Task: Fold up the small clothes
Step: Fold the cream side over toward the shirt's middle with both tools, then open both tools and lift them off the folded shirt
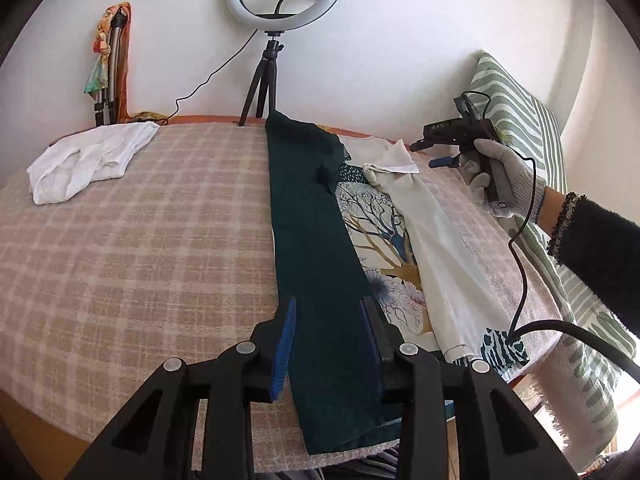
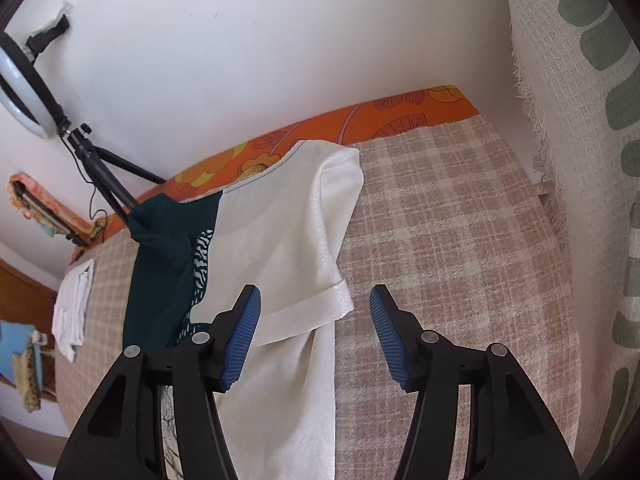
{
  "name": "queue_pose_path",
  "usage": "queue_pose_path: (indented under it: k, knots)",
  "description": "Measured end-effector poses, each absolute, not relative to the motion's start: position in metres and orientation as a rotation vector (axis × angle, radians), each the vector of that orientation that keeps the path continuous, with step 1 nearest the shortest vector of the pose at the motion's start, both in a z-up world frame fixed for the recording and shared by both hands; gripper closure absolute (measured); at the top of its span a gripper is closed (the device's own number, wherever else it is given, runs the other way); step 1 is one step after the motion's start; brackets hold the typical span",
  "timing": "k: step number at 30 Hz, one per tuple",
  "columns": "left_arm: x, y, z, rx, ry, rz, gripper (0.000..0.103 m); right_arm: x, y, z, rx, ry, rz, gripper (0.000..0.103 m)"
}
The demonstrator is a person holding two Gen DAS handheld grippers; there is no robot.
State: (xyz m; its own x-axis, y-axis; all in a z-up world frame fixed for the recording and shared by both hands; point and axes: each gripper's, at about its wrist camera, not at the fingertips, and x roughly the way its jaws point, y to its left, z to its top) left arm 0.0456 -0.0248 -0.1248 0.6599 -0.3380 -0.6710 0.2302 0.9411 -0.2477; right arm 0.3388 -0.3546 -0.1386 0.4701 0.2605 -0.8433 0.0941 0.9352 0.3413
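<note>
A small shirt lies lengthwise on the checked blanket. Its left side is folded in as a dark green strip; a tree print shows in the middle and the cream right side is folded in. My left gripper is open, its blue pads either side of the green strip near the hem. My right gripper is open above the cream sleeve; it also shows in the left wrist view, held by a gloved hand at the shirt's far right.
A crumpled white garment lies at the blanket's far left. A ring light on a tripod stands at the back by the wall. A green patterned cushion leans at the right. An orange floral sheet edges the bed.
</note>
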Motion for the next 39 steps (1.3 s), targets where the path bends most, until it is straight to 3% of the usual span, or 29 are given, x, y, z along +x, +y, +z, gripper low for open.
queue_pose_path:
  k: [4,5,7,16,24,27,28,34,39]
  knots:
    - [0.050,-0.013,-0.126,-0.153,0.789,-0.295,0.071,0.350,-0.343,-0.157,0.318,1.111,0.081,0.049]
    - [0.050,-0.013,-0.128,-0.157,0.792,-0.290,0.071,0.352,-0.341,-0.159,0.316,1.115,0.082,0.071]
    - [0.051,-0.009,-0.130,-0.157,0.793,-0.280,0.071,0.355,-0.339,-0.161,0.303,1.135,0.060,0.098]
    - [0.062,0.000,-0.137,-0.171,0.801,-0.270,0.071,0.378,-0.301,-0.120,0.280,1.066,0.153,0.099]
    - [0.063,0.001,-0.139,-0.146,0.805,-0.256,0.071,0.418,-0.237,-0.135,0.274,1.079,0.212,0.098]
    - [0.063,0.005,-0.139,-0.146,0.805,-0.246,0.071,0.424,-0.223,-0.138,0.218,1.081,0.195,0.085]
    - [0.062,0.006,-0.138,-0.146,0.802,-0.243,0.071,0.423,-0.221,-0.136,0.181,1.070,0.169,0.077]
    - [0.061,0.009,-0.141,-0.148,0.811,-0.244,0.071,0.415,-0.207,-0.135,0.174,1.054,0.245,0.074]
    - [0.060,0.008,-0.143,-0.142,0.821,-0.247,0.071,0.422,-0.191,-0.145,0.161,1.052,0.295,0.059]
